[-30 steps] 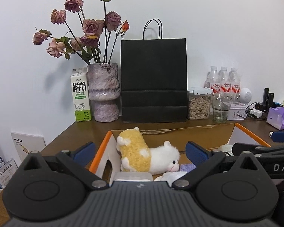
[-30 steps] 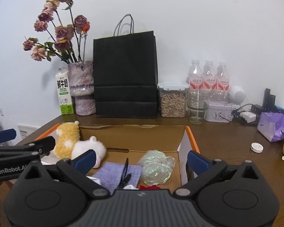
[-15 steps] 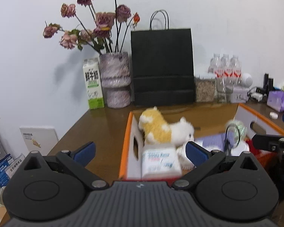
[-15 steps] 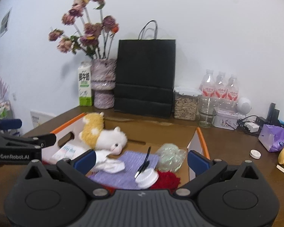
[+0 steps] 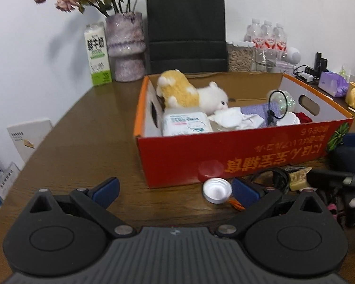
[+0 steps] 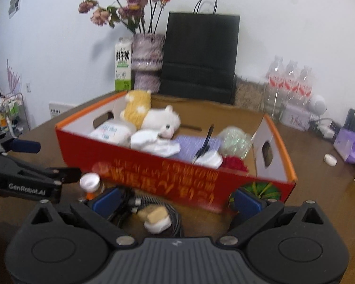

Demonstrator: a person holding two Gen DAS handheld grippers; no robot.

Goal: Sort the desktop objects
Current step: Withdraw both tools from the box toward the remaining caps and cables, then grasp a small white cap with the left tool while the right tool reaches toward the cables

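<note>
Grippers: left hand-held gripper [image 5: 174, 189] and right hand-held gripper [image 6: 177, 200] are both spread and carry nothing; they hang low over the desk [image 5: 87, 142], likely to reach the loose items in front of the box.
Loose items: white cap [image 5: 217, 190] just beside the left gripper's right finger; black cable [image 6: 127, 204] and tan-and-white block [image 6: 157, 216] between the right gripper's fingers, not gripped.
Box: red carton [image 5: 236, 156], open on top, near the desk edge, so things can be dropped in.
Box contents: wipes pack [image 5: 185, 124], white cloth [image 5: 229, 118], plush toy [image 5: 191, 93], purple cloth [image 6: 194, 143], shiny ball [image 6: 234, 140], red item [image 6: 234, 162].
Behind: milk carton [image 5: 97, 54], vase [image 5: 125, 47], black bag [image 5: 185, 23], bottles [image 5: 267, 35] against the wall, apart from the sorting.
</note>
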